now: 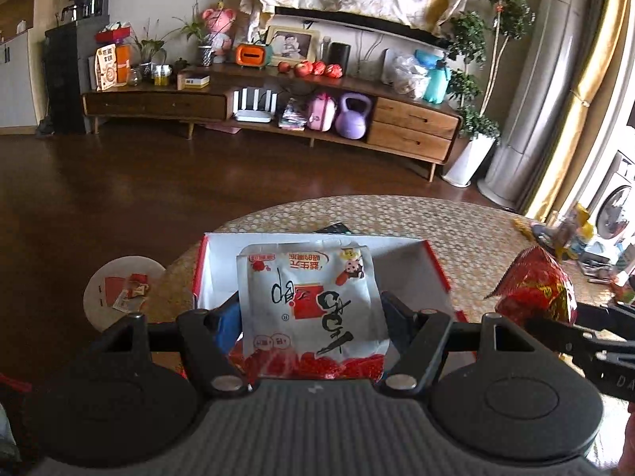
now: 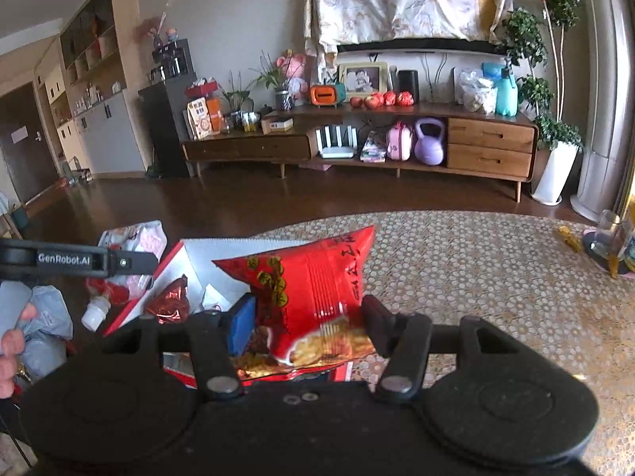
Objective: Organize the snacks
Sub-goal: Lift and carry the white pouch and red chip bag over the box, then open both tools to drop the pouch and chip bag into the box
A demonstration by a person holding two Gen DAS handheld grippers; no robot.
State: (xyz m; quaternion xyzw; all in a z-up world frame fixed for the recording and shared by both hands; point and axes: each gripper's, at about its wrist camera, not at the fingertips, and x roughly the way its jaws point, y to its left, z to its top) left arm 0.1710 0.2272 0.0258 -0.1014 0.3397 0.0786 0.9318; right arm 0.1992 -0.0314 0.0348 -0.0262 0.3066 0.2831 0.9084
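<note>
The left tongs (image 1: pixel 311 317) pinch a white snack pouch (image 1: pixel 311 309) above the red-rimmed box (image 1: pixel 434 265) at twelve o'clock, presumably for dropping in. The right tongs (image 2: pixel 307 325) clamp a red snack bag (image 2: pixel 313 277) over the patterned surface (image 2: pixel 476 277), box at ten o'clock.
</note>
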